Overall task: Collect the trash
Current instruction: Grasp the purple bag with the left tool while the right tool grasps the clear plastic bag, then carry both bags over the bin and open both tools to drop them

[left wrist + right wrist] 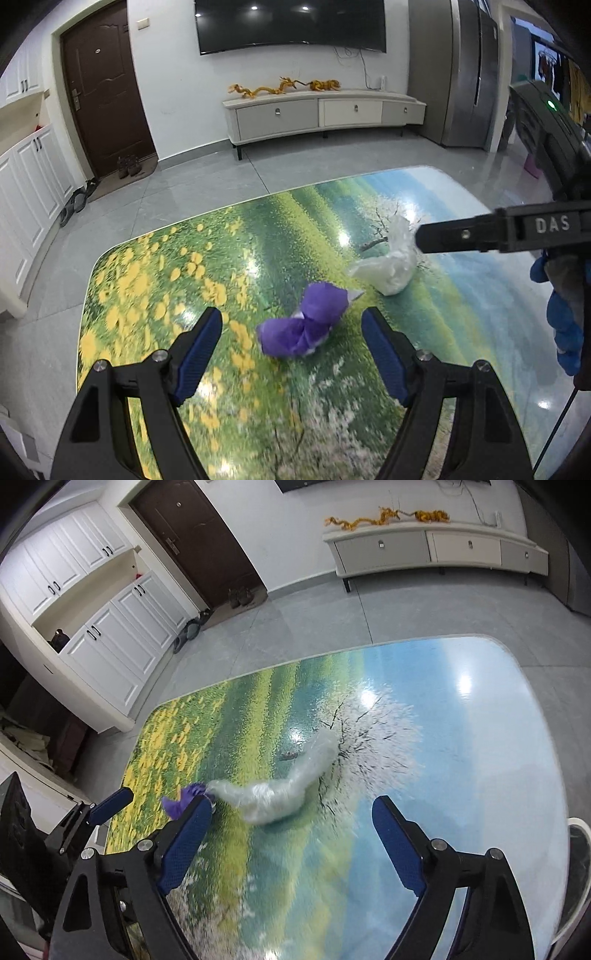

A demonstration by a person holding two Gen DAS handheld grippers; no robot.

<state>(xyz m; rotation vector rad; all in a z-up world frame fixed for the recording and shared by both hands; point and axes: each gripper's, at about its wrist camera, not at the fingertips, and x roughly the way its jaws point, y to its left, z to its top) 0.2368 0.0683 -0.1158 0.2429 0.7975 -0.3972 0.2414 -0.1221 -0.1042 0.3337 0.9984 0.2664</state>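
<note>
A crumpled purple paper wad (303,322) lies on the landscape-printed table (184,280). My left gripper (291,323) is open, its fingers on either side of the wad and just above the table. A crumpled clear plastic bag (391,260) lies beyond the wad to the right. In the right wrist view the plastic bag (291,784) lies ahead of my open right gripper (291,812), and the purple wad (184,798) shows partly behind the left finger. The right gripper's side (498,230) reaches in next to the bag in the left wrist view. The left gripper's fingertip (110,805) shows at the left.
The table (480,738) stands on a grey tiled floor (207,181). A low TV cabinet (321,112) and a brown door (105,92) are at the far wall. White cupboards (110,635) line the left. A white rim (578,825) shows at the table's right edge.
</note>
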